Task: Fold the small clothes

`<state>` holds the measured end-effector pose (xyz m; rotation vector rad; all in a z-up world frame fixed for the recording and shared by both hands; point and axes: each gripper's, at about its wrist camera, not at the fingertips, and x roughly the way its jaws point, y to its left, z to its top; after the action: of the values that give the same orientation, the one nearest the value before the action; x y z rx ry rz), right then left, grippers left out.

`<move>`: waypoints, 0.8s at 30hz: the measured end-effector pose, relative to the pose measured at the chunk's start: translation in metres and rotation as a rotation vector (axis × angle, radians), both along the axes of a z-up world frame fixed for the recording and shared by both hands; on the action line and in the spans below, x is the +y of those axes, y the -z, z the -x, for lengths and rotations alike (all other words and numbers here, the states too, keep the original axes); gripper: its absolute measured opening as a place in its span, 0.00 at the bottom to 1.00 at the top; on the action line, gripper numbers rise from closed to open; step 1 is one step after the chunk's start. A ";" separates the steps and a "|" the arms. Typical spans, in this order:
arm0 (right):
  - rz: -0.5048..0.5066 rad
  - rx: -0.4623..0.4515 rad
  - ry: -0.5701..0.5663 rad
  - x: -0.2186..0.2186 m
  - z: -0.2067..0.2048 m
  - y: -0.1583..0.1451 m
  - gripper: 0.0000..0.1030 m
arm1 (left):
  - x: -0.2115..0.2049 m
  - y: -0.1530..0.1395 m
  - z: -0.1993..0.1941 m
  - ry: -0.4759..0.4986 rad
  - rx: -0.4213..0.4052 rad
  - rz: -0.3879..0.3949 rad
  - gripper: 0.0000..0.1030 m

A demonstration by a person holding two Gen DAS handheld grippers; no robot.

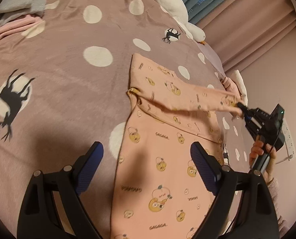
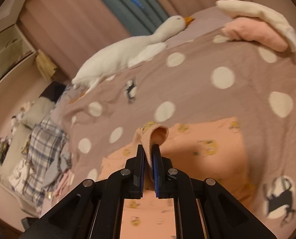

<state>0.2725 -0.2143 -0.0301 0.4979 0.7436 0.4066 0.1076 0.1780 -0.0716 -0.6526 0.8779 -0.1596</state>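
Right gripper (image 2: 148,155) clamps the cuff of a sleeve (image 1: 187,101), its jaws nearly closed with only the doubled pink cloth between them; from the left wrist camera the same tool (image 1: 240,107) is seen at the garment's right side, the sleeve drawn taut and lifted off the bedspread (image 1: 68,63); left gripper (image 1: 146,159) hovers with jaws spread wide and nothing in them, above the lower body of the pink printed top (image 1: 164,169), which lies flat on the dotted mauve cover, its other sleeve already laid across the chest by the look of the upper fold; the step in hand appears to be the folding-in of the right sleeve; the next move likely calls for carrying the cuff across the chest toward the garment's left edge and laying it down flat before letting go, while the free tool could press the body to stop it sliding; a white plush goose (image 2: 128,49) lies along the far edge, and other folded clothes (image 2: 255,31) rest well apart at the cover's corner.
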 end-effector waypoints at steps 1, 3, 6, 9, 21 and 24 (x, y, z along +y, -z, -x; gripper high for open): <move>0.001 0.015 0.009 -0.006 -0.003 0.005 0.09 | -0.002 -0.001 -0.007 0.005 0.002 -0.002 0.87; 0.011 0.050 0.009 -0.012 -0.008 0.017 0.09 | -0.006 -0.003 -0.017 0.022 0.003 0.000 0.87; 0.068 0.121 0.011 -0.016 -0.017 0.040 0.09 | -0.015 -0.009 -0.040 0.052 0.003 0.003 0.87; 0.104 0.233 0.022 -0.018 -0.026 0.067 0.09 | -0.026 -0.015 -0.066 0.084 -0.003 0.010 0.87; 0.287 0.099 0.072 -0.031 -0.007 0.053 0.33 | -0.054 0.007 -0.139 0.137 0.065 -0.051 0.83; 0.254 0.069 -0.042 -0.014 -0.014 0.052 0.31 | -0.057 0.016 -0.148 0.135 0.086 -0.101 0.67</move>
<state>0.2862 -0.2280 -0.0821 0.2584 0.8601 0.3294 0.2555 0.1210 -0.0872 -0.5093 1.0068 -0.2087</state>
